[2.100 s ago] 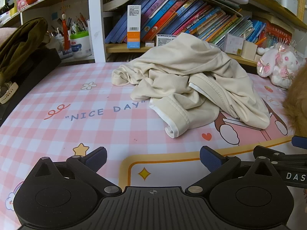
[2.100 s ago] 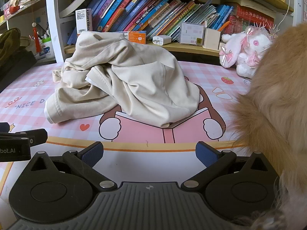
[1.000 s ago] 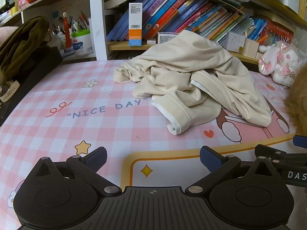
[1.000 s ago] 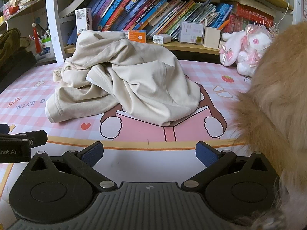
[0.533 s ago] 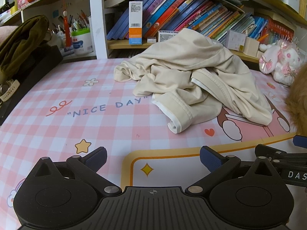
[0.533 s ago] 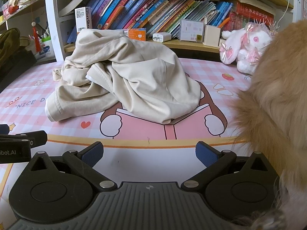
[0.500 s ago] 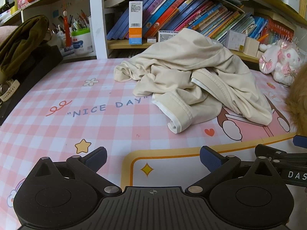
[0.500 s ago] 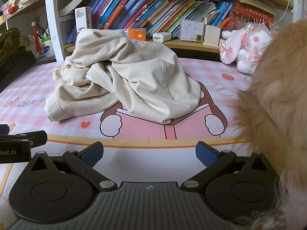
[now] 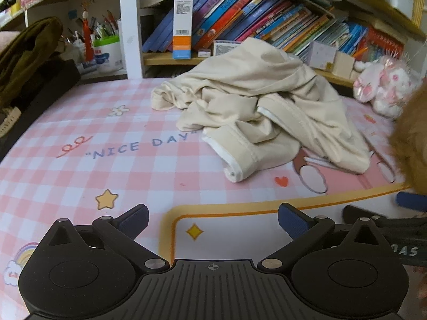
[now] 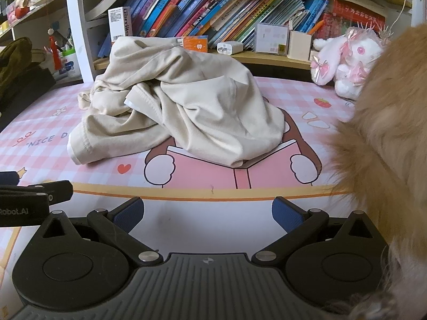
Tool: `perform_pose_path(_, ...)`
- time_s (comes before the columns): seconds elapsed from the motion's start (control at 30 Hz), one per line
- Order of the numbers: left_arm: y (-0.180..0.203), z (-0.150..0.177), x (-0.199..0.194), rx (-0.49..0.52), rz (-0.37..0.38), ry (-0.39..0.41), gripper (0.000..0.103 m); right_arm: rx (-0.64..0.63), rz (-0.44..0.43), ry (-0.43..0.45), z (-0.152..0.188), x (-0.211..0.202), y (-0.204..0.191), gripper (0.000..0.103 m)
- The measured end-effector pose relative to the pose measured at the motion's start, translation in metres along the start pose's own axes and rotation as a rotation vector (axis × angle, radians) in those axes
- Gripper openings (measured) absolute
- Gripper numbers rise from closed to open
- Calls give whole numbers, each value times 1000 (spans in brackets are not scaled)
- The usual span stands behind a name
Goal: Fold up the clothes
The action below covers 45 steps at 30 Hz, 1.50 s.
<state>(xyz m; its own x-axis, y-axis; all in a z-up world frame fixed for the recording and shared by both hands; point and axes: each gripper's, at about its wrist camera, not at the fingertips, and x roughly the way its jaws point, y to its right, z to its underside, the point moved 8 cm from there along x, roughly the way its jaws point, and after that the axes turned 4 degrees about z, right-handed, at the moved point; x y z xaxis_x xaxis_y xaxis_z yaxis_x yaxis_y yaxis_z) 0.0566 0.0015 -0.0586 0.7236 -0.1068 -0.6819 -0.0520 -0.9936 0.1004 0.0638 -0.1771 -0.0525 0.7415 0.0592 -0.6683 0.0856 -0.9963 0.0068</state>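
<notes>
Both handheld grippers have edged forward since half a second ago, the crumpled cream-coloured fabric garment [image 9: 263, 118] now sitting slightly larger in each view, untouched and in the same heap. It lies mid-way across the pink-and-white checked tabletop [image 9: 80, 165] printed "NICE DAY", its white-edged hem [image 9: 234, 160] rolled toward the left gripper [image 9: 212, 217], whose jaws stand wide apart over bare mat, empty. The right gripper [image 10: 208, 210] likewise holds its jaws apart and empty, well short of the cloth.

Only the left wrist view takes in the dark olive cloth bundle [image 9: 25, 53] at the tabletop's left edge and the full lettering. Only the right wrist view shows the cartoon open-book print [image 10: 234, 170] under the garment's near fold and the white plug adapter [image 10: 230, 47] on the wooden bookshelf [image 10: 267, 60].

Open mat lies left of the garment and in front of it. On the right, tan fluffy fur [image 10: 387, 138] crowds the edge, with a pink-and-white plush rabbit [image 10: 347, 58] behind it; the row of coloured books [image 9: 253, 21] closes the far side.
</notes>
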Motion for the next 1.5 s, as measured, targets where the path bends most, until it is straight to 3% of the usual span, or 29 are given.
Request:
perform_pose_path(0.7,4,-1,8,5,-61,-3,103,-51,-57,-74,6,16,2,103)
perform_pose_path(1.3,5,-15,32,-87,-102,-30,103,-177,-173,-51,-8,32,0,101)
perform_pose_path(1.5,9,-34,50,-101,-102,-15,103,-319,-174,26,-31,41,4,97)
